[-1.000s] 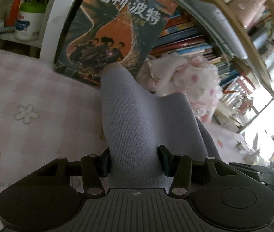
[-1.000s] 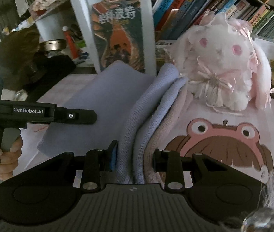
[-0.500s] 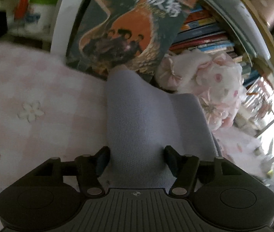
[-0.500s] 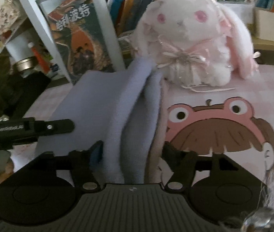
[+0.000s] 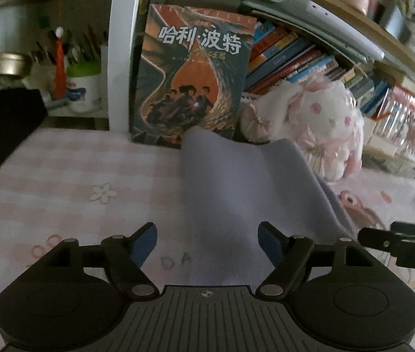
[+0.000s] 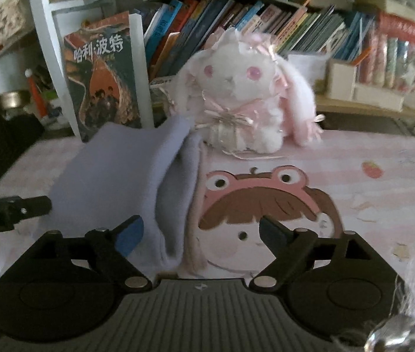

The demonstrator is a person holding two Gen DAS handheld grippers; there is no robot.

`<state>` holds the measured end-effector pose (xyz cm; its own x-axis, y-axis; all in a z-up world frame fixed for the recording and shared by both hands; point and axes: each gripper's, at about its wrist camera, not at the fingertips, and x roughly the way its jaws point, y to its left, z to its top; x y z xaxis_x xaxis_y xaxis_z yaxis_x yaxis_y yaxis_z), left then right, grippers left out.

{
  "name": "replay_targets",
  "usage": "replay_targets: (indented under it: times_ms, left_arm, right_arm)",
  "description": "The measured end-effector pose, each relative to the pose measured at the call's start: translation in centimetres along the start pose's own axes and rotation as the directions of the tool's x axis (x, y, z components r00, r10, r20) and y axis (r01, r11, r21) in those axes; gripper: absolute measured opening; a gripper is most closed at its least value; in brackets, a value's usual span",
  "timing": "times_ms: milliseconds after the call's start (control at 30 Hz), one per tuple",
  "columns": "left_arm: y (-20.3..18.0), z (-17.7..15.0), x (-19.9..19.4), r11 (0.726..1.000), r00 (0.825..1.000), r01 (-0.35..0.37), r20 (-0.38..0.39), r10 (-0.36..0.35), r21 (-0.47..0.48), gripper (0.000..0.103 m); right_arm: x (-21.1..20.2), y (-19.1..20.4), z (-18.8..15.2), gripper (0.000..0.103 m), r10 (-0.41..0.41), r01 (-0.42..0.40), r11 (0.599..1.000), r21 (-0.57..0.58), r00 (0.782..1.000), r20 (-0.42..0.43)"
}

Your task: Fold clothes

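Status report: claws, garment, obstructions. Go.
Both claws open, left claw, right claw. Lavender garment folded on table, ungripped. Plush bunny at its far edge.

Two fisheye views, each looking forward along its own gripper's fingers, low over the pink tablecloth (image 5: 60, 176), close to the lilac garment (image 5: 236, 193) straight ahead. Shared by both: garment, upright book (image 6: 104, 82), plush rabbit (image 6: 245, 96), bookshelf (image 5: 310, 58) beyond.

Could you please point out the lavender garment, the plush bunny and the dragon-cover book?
Lavender garment (image 5: 230, 187), left wrist view, its flat upper layer.
Plush bunny (image 6: 236, 88), right wrist view, its face.
Dragon-cover book (image 5: 192, 76), left wrist view, front cover.
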<state>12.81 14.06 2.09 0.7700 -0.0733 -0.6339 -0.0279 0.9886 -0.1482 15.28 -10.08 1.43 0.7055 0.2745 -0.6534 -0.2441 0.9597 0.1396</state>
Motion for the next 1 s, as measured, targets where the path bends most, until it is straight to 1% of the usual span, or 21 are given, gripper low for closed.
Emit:
replay_targets:
  times_ms: [133, 300, 367, 400, 500, 667, 767, 900, 1000]
  left_arm:
    - [-0.6, -1.2, -1.4, 0.999, 1.000, 0.005, -0.013, -0.004, 0.031, 0.080]
    - [-1.0, -2.7, -3.2, 0.999, 1.000, -0.010, -0.015, 0.010, 0.036, 0.080]
    - [-1.1, -3.3, -3.8, 0.999, 1.000, -0.020, -0.015, 0.020, 0.031, 0.082]
    - [-1.2, -3.6, -4.0, 0.999, 1.000, -0.025, -0.014, 0.026, 0.032, 0.085]
    - [-1.5, -4.5, -4.7, 0.998, 0.999, -0.043, -0.007, 0.044, 0.051, 0.088]
    - [-1.6, -6.0, -5.5, 0.994, 0.996, -0.087, 0.007, 0.087, 0.073, 0.095]
    - [-1.6, -6.8, -5.6, 0.992, 0.995, -0.104, -0.007, 0.104, 0.078, 0.099]
    - [-1.7, -7.4, -5.2, 0.988, 0.993, -0.103, -0.052, 0.110, 0.115, 0.100]
    - [-1.7, -7.6, -5.4, 0.987, 0.992, -0.113, -0.045, 0.119, 0.116, 0.100]
  right_arm:
    - [-2.0, 1.0, -1.7, 0.090, -0.043, 0.044, 0.999, -0.016, 0.999, 0.009]
    - [-4.0, 2.5, -4.0, 0.091, -0.073, 0.073, 0.997, -0.032, 0.997, 0.016]
    - [-4.6, 3.1, -4.8, 0.091, -0.083, 0.083, 0.996, -0.036, 0.996, 0.013]
    - [-4.8, 3.3, -5.2, 0.091, -0.088, 0.088, 0.995, -0.038, 0.996, 0.011]
    - [-5.2, 3.8, -6.0, 0.092, -0.099, 0.100, 0.995, -0.029, 0.995, 0.003]
    - [-5.9, 4.6, -7.5, 0.094, -0.118, 0.118, 0.993, -0.014, 0.993, -0.009]
    - [-6.1, 4.9, -8.0, 0.097, -0.129, 0.129, 0.992, -0.007, 0.992, -0.017]
    - [-6.1, 5.1, -8.4, 0.098, -0.136, 0.136, 0.991, -0.007, 0.990, -0.023]
    - [-6.1, 5.3, -8.6, 0.099, -0.142, 0.142, 0.990, -0.007, 0.990, -0.027]
